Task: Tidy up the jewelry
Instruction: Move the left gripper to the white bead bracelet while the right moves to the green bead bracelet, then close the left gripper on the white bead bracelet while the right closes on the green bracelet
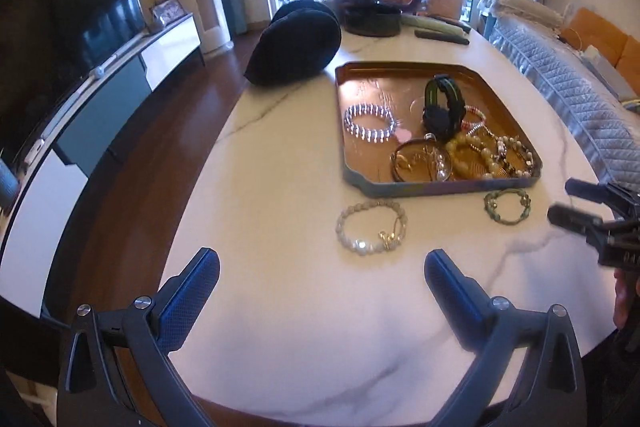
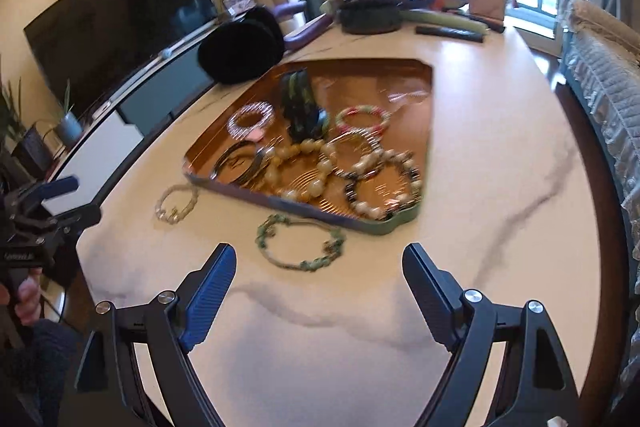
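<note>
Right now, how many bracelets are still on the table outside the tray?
2. A pale beaded bracelet lies off the tray's near edge, ahead of the left gripper. A green corded bracelet lies ahead of the right gripper. None looks hidden.

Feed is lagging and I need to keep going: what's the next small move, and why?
Probably ease the open right tool forward and down over the green bracelet. It lies on the table outside the tray, directly ahead of that tool, which holds nothing.
</note>
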Available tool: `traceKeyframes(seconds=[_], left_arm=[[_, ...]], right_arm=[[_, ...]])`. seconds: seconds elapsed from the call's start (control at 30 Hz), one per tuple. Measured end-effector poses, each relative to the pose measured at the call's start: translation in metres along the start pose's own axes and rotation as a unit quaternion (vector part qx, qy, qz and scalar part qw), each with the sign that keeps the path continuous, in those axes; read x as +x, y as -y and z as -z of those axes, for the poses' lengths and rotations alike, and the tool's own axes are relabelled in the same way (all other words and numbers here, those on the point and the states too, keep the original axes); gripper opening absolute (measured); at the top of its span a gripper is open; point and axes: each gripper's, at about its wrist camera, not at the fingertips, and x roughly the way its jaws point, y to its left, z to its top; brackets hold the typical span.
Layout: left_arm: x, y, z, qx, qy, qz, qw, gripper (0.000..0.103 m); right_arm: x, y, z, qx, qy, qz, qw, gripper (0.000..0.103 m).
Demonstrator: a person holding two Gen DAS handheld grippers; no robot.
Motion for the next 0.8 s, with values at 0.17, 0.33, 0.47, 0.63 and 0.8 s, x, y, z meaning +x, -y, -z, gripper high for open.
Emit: traceKeyframes(seconds=[0.17, 0.33, 0.47, 0.63, 0.8], left_arm=[[0.025, -0.005, -0.001, -0.014, -0.022, 0.007, 0.9996, 0.102], [0.039, -0.015, -0.015, -0.027, -0.007, 0.013, 0.9995, 0.101], [0.050, -0.021, -0.018, -0.035, -0.008, 0.016, 0.9992, 0.097], [0.072, -0.025, -0.022, -0.045, -0.026, 0.014, 0.9985, 0.080], [0.086, -0.012, -0.021, -0.022, -0.043, 0.037, 0.9981, 0.067]], right_arm=[[0.005, -0.013, 0.001, -0.021, -0.007, 0.003, 1.000, 0.083], [0.002, -0.021, 0.003, -0.038, -0.007, -0.003, 0.999, 0.083], [0.001, -0.024, 0.003, -0.064, 0.001, 0.010, 0.998, 0.083], [0.013, -0.011, 0.001, -0.042, -0.020, 0.001, 0.999, 0.068], [0.019, -0.005, -0.001, -0.032, -0.031, -0.013, 0.999, 0.053]])
